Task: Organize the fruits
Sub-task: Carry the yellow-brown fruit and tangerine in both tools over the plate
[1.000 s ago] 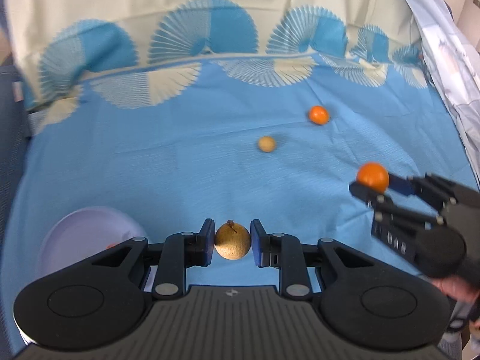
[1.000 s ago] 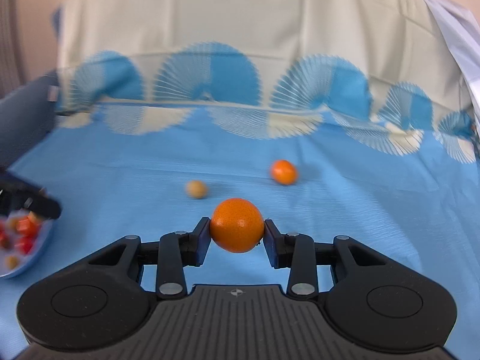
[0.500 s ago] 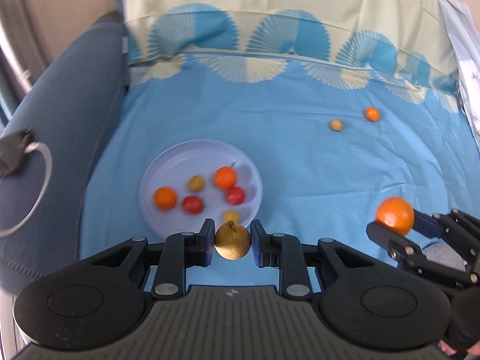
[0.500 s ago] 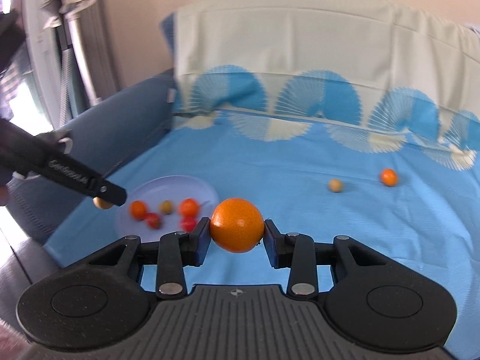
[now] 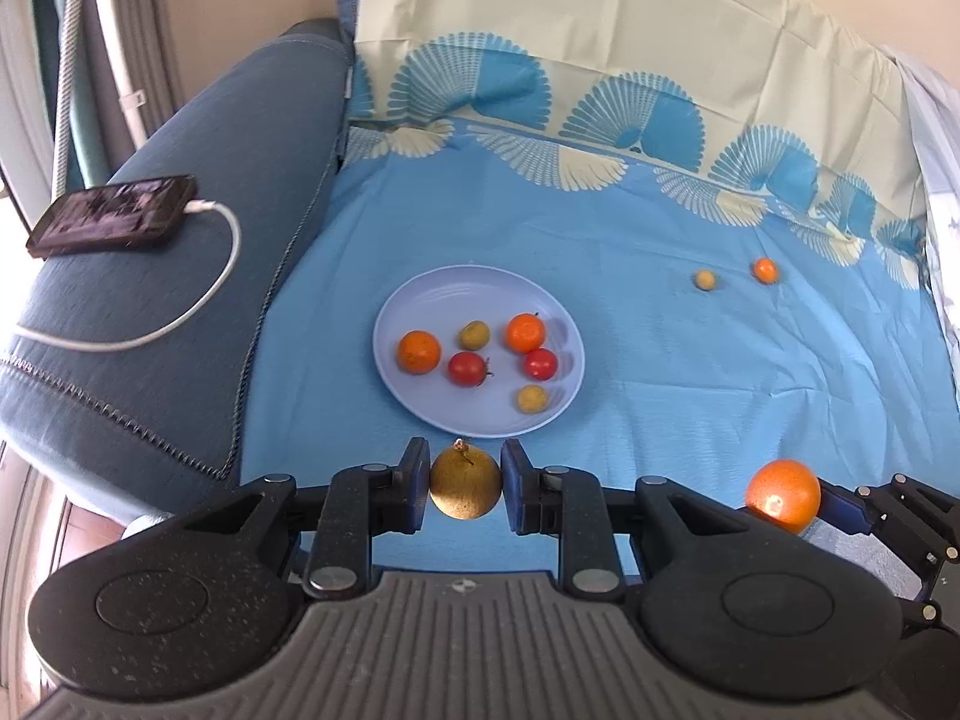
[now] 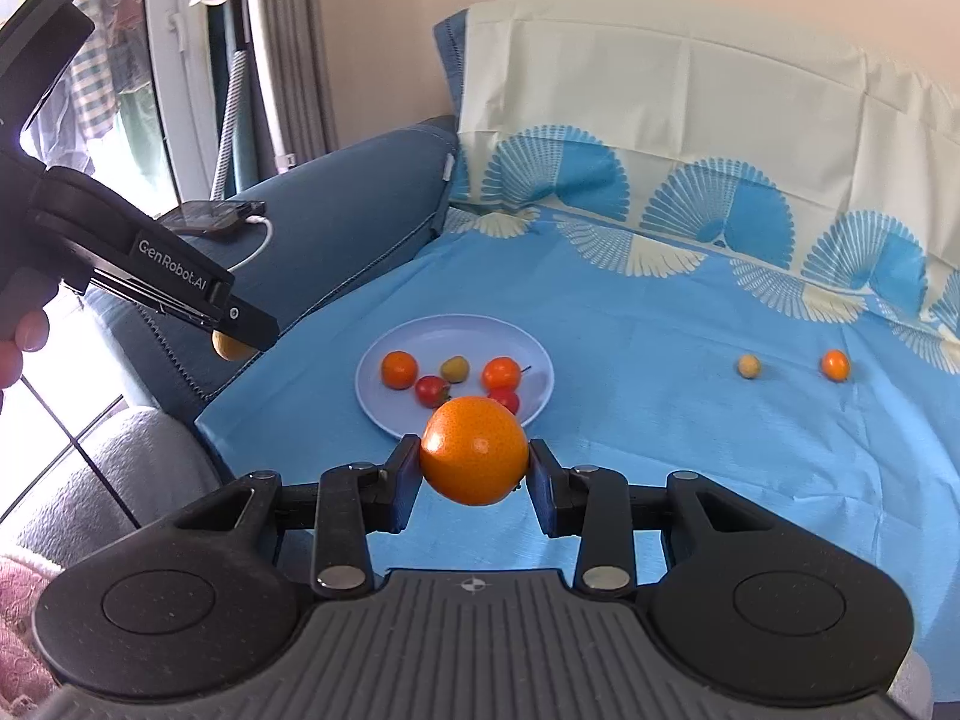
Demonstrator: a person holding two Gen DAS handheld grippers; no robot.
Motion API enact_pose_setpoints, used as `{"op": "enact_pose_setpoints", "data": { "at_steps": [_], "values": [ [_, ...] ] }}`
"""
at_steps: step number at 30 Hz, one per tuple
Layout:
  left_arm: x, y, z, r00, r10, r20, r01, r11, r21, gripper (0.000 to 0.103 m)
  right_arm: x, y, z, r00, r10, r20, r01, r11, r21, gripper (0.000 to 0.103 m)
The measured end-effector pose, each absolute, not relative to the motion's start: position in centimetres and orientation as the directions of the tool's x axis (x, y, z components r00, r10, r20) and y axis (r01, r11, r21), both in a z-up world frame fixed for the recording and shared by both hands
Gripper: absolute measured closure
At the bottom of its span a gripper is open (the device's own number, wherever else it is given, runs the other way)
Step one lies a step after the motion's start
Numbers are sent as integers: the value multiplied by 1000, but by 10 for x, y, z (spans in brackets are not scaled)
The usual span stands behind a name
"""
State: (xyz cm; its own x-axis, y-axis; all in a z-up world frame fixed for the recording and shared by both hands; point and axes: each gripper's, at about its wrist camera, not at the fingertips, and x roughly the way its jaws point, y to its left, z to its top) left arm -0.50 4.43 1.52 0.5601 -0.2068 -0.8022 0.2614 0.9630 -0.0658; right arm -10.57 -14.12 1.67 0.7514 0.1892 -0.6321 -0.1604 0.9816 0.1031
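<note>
Both loads have been carried back toward the pale blue round plate, where six small fruits lie. The left hand-held gripper is clamped on a yellow-brown round fruit, the right hand-held gripper on a large orange. Two small fruits are left on the blue sheet.

Left tool and right tool, each clamped on fruit.

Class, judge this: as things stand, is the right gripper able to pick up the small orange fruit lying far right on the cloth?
Probably not yet: the right gripper is already shut on an orange. Open cloth lies toward the small orange fruit.
</note>
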Motion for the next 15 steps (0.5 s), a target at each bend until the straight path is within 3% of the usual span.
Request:
{"op": "enact_pose_setpoints", "data": {
  "at_steps": [15],
  "values": [
    [-1, 73, 15, 568, -211, -795, 215, 971, -104, 75, -103, -123, 22, 744, 184, -643, -188, 980, 63, 64]
  ]
}}
